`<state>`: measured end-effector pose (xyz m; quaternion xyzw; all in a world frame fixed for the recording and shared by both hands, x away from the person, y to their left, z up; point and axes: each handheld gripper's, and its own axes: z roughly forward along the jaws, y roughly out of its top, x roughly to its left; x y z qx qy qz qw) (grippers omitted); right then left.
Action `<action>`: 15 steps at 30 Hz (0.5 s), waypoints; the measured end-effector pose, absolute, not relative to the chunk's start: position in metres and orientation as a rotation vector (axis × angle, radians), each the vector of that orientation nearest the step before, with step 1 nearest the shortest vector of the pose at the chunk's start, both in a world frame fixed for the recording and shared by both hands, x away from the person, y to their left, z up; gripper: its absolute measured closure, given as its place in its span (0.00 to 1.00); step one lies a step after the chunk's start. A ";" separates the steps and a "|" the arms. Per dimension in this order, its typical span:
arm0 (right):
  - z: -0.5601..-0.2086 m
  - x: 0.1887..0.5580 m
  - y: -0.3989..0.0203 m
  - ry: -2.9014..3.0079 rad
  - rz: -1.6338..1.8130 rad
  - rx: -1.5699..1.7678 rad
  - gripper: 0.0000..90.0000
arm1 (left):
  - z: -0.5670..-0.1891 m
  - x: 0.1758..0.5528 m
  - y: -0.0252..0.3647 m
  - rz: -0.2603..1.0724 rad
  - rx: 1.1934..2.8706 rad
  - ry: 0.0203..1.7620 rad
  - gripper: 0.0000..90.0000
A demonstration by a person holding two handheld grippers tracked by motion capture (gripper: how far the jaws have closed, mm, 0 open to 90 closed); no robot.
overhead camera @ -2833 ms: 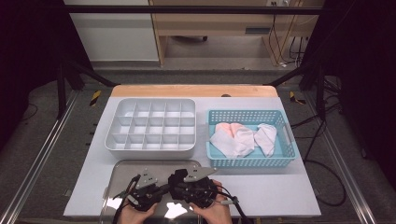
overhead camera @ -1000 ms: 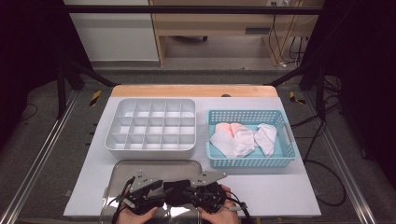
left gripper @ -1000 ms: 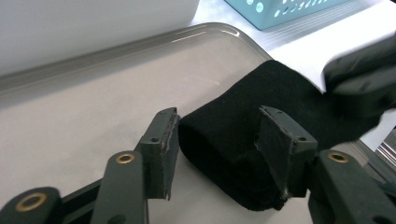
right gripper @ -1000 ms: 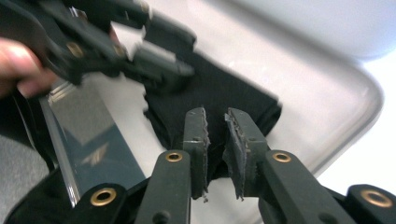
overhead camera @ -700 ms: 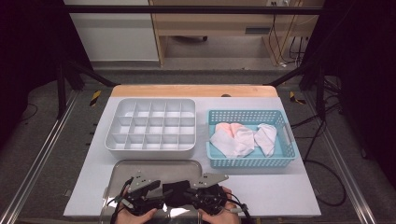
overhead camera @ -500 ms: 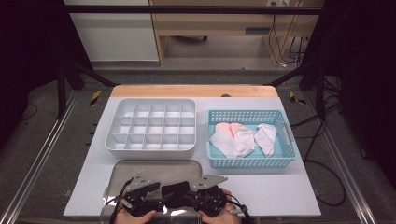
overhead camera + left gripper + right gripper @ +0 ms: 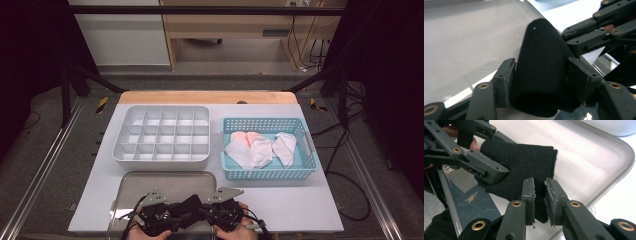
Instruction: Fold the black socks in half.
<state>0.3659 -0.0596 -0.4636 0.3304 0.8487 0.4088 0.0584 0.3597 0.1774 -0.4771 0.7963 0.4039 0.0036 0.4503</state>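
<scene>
White sheeting covers the table [image 7: 300, 205], with a grey divided organiser [image 7: 162, 136] at the far left, a blue basket [image 7: 270, 172] of pale socks [image 7: 257, 150] at the far right, and a metal tray [image 7: 165, 182] at the near edge. Over that tray we hold a black sock [image 7: 541, 65] between both tools. Our left gripper [image 7: 540, 75] has just been easing its jaws after widening them; they stand wide around the folded bulk of the sock, pads against its two sides. Our right gripper [image 7: 539, 192] is nearly closed, pinching a thin edge of the fabric near its corner. We judge this as the folding or rolling step, done just above the tray, with nothing yet placed in the organiser. Next we likely need to tighten the left hold on the bundle, free the right edge without letting the fold spring open, then carry it towards a compartment.
</scene>
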 end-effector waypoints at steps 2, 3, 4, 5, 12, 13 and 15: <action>-0.464 0.366 -0.060 2.571 1.243 1.004 0.86 | -0.477 0.360 0.176 -0.006 1.973 0.995 0.46; -0.464 0.367 -0.060 2.572 1.244 1.002 0.86 | -0.477 0.360 0.176 -0.009 1.974 0.997 0.46; -0.464 0.367 -0.060 2.571 1.244 1.003 0.86 | -0.477 0.360 0.176 -0.018 1.974 0.997 0.47; -0.464 0.367 -0.061 2.570 1.244 1.003 0.85 | -0.477 0.361 0.176 -0.025 1.974 1.000 0.47; -0.465 0.368 -0.061 2.568 1.245 1.002 0.85 | -0.472 0.360 0.172 -0.041 1.998 0.993 0.55; -0.465 0.368 -0.061 2.569 1.247 1.004 0.85 | -0.471 0.359 0.171 -0.039 2.003 0.993 0.57; -0.465 0.368 -0.062 2.570 1.251 1.007 0.85 | -0.470 0.358 0.169 -0.034 2.010 0.989 0.61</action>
